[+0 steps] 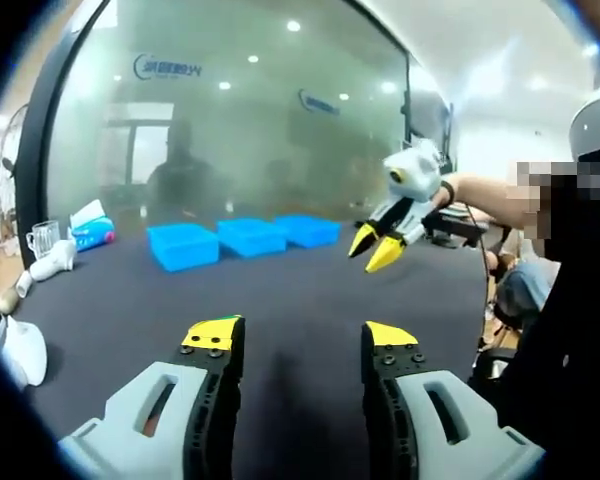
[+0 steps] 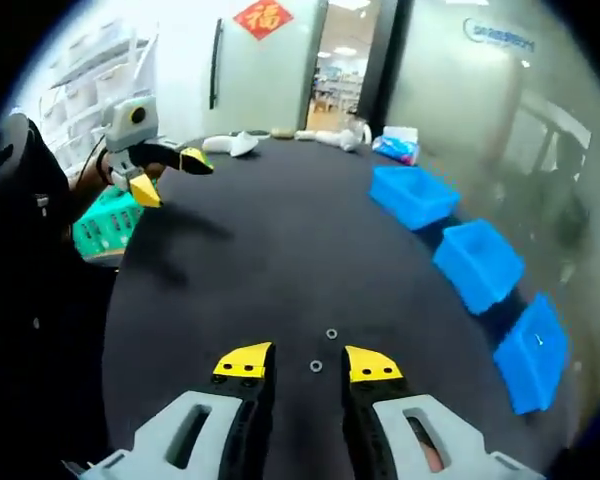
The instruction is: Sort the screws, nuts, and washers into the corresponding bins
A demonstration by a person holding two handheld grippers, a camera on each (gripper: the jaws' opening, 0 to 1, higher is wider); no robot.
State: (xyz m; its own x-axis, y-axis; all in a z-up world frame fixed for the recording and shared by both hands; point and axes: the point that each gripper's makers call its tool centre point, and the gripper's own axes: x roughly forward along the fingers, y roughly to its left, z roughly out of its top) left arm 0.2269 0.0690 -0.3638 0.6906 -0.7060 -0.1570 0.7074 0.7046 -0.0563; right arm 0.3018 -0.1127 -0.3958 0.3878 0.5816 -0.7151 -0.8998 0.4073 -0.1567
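Two small metal washers (image 2: 323,350) lie flat on the dark matte table (image 2: 260,270), one between the yellow tips of the right gripper (image 2: 310,363), the other just beyond them. Its jaws stand narrowly apart, holding nothing. Three blue plastic bins (image 2: 477,263), rectangular and open-topped, line the table's far right edge. The left gripper (image 1: 302,338) hovers wide open above bare table, gripping nothing.

Left gripper (image 1: 302,345) sits wide open at bottom centre over the black table (image 1: 280,290), three blue plastic bins (image 1: 242,238) mid-frame, right gripper (image 1: 375,248) at right.
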